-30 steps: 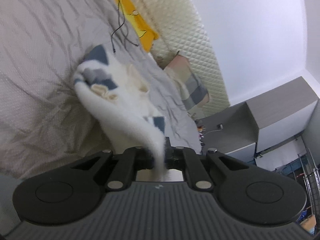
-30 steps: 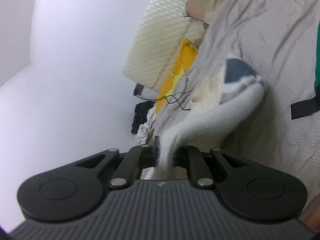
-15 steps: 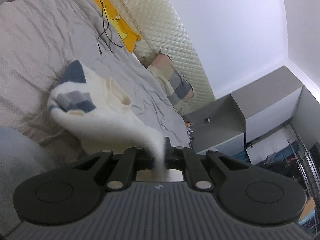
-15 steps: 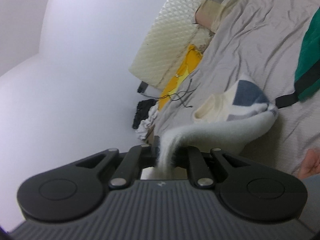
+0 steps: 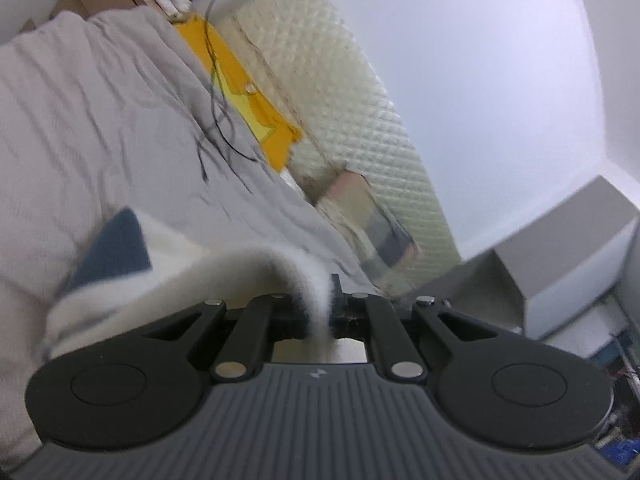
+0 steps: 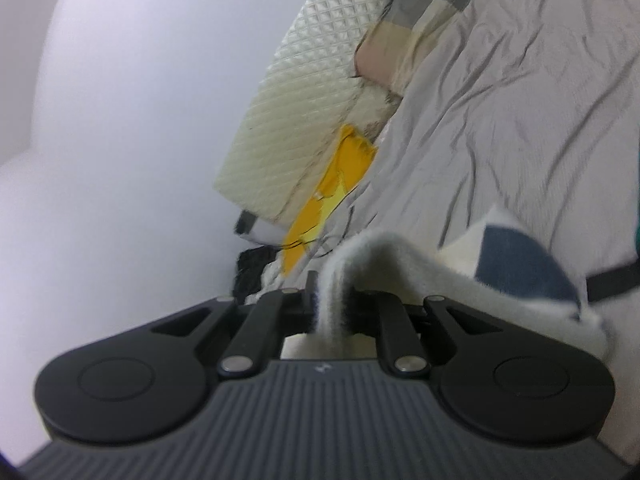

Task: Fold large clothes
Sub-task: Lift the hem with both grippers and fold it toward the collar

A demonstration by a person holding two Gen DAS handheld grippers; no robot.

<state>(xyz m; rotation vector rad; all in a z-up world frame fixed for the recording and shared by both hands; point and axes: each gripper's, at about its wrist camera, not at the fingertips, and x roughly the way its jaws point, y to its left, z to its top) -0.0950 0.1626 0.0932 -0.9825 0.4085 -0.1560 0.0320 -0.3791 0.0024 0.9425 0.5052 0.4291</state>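
While the left gripper and right gripper each pinch an edge of the fluffy white fleece garment with navy patches, it trails onto the grey-sheeted bed (probably held taut for folding).

Both wrist views skim low over one bed (close-up).

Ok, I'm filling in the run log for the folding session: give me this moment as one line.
left gripper: shut on white fleece garment | right gripper: shut on same garment | surface: grey bedsheet | fold: not finished
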